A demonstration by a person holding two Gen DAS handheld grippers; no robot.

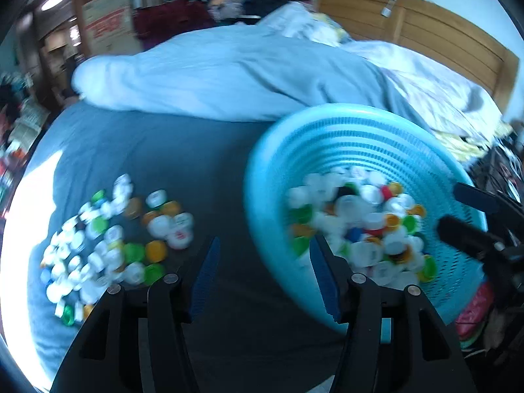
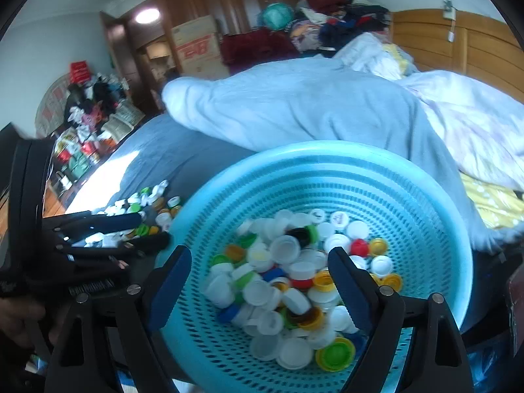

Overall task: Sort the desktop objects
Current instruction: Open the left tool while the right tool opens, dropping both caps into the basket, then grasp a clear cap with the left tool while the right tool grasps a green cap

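A turquoise perforated basket (image 1: pixel 271 170) (image 2: pixel 327 154) stands on a grey-blue bed sheet and holds several plastic bottle caps (image 1: pixel 360 229) (image 2: pixel 288 278) in white, green, yellow, red and blue. A second heap of loose caps (image 1: pixel 108 239) (image 2: pixel 147 203) lies on the sheet to the basket's left. My left gripper (image 1: pixel 265 271) (image 2: pixel 147 229) is open over the sheet at the basket's left rim, with nothing between its fingers. My right gripper (image 2: pixel 260 281) (image 1: pixel 465 216) stands wide open above the caps in the basket, holding nothing.
A rumpled pale blue duvet (image 1: pixel 229 75) (image 2: pixel 294 104) lies across the bed behind the basket. A wooden headboard (image 1: pixel 442 32) is at the back right. A cardboard box (image 2: pixel 196 46) and piled clothes stand beyond the bed. A hand (image 2: pixel 16 317) shows at the lower left.
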